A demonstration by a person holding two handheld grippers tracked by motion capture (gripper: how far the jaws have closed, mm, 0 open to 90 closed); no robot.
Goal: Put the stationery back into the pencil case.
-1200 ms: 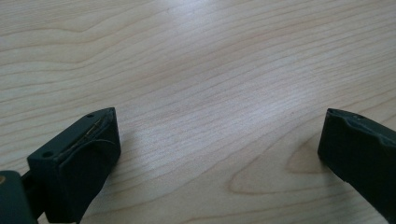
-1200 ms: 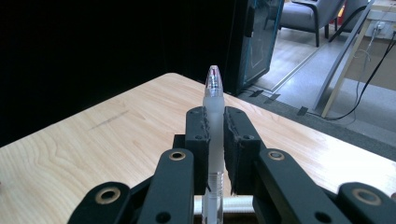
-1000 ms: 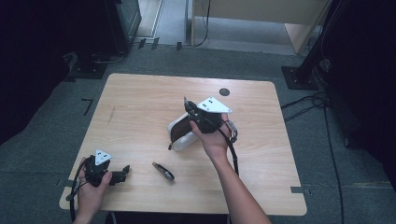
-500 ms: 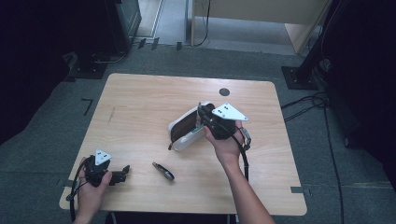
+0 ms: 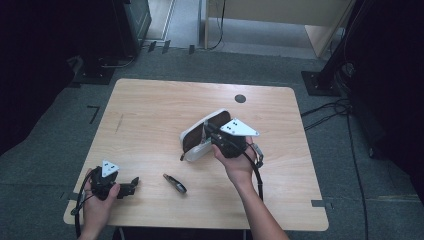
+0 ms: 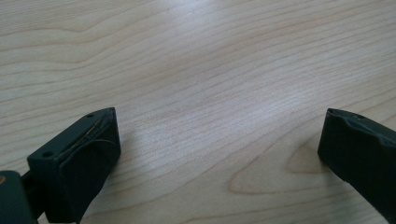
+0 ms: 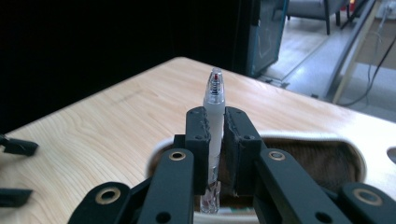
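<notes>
Pale wooden table (image 5: 150,115), dark room

- In the right gripper view, the bottom of the clear pen (image 7: 214,122) is cut off behind the jaws, so we can't see its tip.
- The open case (image 7: 322,154) sits behind the right gripper (image 7: 214,140), and its near part is hidden.
- In the high view, the pen is too small for us to spot.
- The small dark thing (image 5: 175,183) on the table is too tiny to tell what it is.
- The left gripper (image 6: 215,154) has both jaws cut off by the picture's edge.
</notes>
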